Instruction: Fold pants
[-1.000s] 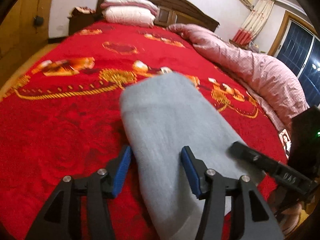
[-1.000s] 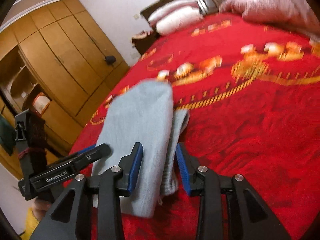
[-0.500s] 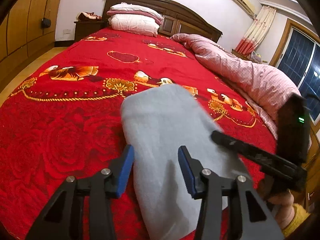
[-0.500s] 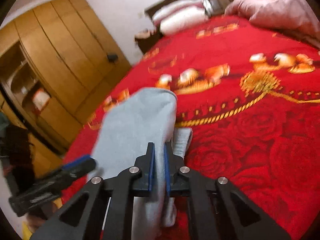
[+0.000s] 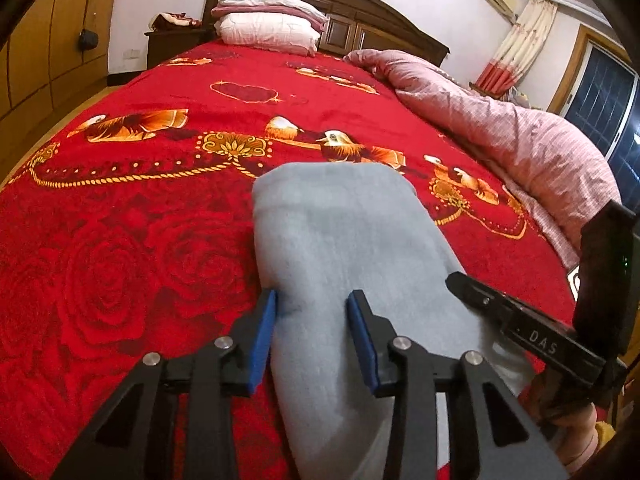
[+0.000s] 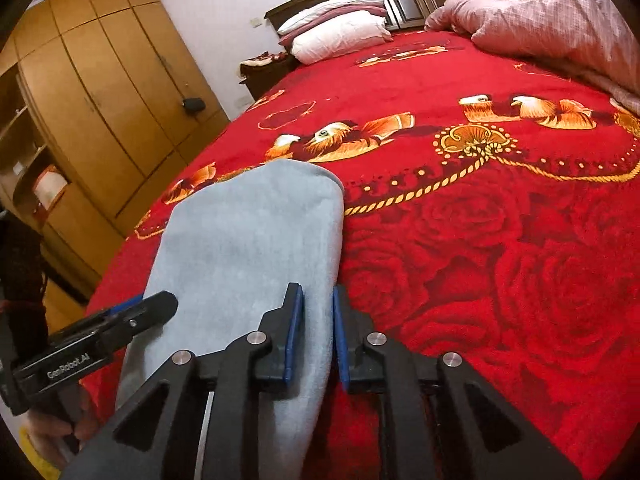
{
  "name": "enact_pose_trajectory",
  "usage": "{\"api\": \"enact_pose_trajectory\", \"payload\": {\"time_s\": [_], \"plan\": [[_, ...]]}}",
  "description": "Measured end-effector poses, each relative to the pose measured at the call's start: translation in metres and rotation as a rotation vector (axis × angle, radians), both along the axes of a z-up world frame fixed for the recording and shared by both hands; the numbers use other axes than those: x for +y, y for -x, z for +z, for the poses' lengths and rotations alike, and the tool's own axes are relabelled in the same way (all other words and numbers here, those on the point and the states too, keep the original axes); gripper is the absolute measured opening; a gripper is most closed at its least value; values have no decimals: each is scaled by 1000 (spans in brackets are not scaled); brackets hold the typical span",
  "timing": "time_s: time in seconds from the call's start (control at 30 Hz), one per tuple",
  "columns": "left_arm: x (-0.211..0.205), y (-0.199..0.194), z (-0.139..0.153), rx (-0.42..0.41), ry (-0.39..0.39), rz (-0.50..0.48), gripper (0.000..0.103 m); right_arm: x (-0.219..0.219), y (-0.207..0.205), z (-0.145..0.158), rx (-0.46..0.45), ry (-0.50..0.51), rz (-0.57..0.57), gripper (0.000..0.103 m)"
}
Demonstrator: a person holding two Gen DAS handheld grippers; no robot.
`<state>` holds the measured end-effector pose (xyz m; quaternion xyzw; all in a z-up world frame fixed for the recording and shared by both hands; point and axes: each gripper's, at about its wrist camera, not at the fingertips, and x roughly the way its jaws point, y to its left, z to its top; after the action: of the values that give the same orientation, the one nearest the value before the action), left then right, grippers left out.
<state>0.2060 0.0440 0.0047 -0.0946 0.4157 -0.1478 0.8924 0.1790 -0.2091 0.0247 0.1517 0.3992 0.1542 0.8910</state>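
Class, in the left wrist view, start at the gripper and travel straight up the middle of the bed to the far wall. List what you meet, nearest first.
left gripper → folded grey pants → red bedspread with its bird print → stacked pillows → dark wooden headboard

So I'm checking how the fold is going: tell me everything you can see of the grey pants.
The grey pants look like soft fleecy fabric, folded into a long narrow strip lying flat on the red bedspread, rounded fold at the far end. The left gripper straddles the strip's left edge with fingers apart. The right gripper has its blue pads closed to a narrow gap with the right edge between them. The near end runs out of view beneath the grippers.
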Motion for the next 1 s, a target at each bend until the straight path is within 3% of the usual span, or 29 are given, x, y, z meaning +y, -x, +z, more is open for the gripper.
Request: {"api": "enact_pose_trajectory", "payload": {"time_s": [0.17, 0.33, 0.5, 0.7, 0.8, 0.93, 1.0], "plan": [[4, 17, 9, 15, -3, 22, 39, -6, 19, 19, -10, -16, 17, 16], [3, 49, 19, -3, -53, 44, 44, -7, 50, 31, -54, -4, 68, 18], [0, 76, 21, 3, -42, 65, 49, 2, 60, 18, -24, 85, 97, 19], [-10, 93, 19, 28, -75, 72, 56, -6, 67, 11, 21, 50, 96, 20], [-10, 101, 18, 36, -75, 84, 67, -7, 79, 20, -6, 87, 98, 30], [-13, 109, 14, 46, -92, 105, 75, -10, 95, 24, -18, 126, 91, 35], [-17, 110, 11, 53, -108, 111, 79, -10, 101, 22, -15, 161, 84, 45]]}}
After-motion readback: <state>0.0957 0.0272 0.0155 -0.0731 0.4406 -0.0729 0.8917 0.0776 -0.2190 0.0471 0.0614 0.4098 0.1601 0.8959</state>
